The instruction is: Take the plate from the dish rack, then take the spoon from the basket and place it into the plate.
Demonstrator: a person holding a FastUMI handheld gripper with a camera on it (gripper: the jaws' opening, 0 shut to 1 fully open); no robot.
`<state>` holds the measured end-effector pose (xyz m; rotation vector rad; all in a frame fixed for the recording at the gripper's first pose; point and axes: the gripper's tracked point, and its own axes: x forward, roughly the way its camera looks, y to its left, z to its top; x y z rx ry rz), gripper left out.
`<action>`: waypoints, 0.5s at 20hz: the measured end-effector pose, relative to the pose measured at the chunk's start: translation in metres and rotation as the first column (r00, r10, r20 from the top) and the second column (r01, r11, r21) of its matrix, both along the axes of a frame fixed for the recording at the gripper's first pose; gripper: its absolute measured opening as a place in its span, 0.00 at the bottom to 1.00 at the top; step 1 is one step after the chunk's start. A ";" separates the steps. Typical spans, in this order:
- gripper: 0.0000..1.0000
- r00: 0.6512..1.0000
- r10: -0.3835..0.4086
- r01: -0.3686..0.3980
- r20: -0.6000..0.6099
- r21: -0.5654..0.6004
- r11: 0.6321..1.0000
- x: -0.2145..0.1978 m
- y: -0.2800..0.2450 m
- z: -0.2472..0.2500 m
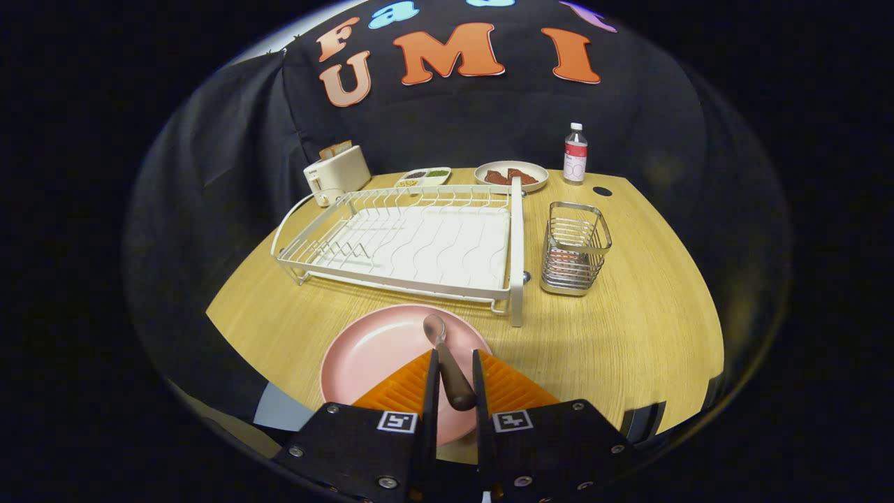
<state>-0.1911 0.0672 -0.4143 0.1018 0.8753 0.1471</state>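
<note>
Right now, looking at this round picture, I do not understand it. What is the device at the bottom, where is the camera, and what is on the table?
The camera sits on a hand-held gripper and looks forward along its two fingers. A person carries this tool; it is no robot arm. The fingers stand close on either side of the brown handle of a spoon, whose bowl lies over a pink plate just ahead. Whether they press on it, I cannot tell. Beyond them on the wooden table are a white dish rack and a metal basket. Farther back stand a toaster, a divided tray, a dish of food and a bottle.
</note>
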 end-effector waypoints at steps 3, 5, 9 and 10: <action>0.31 1.000 0.004 -0.004 -0.007 -0.055 0.998 0.003 -0.006 0.001; 0.35 1.000 0.008 -0.008 0.006 -0.081 0.997 0.010 -0.009 0.010; 0.55 0.996 -0.010 0.020 0.093 -0.101 0.995 0.039 -0.017 0.050; 0.60 0.991 -0.017 0.030 0.131 -0.096 0.995 0.046 -0.017 0.065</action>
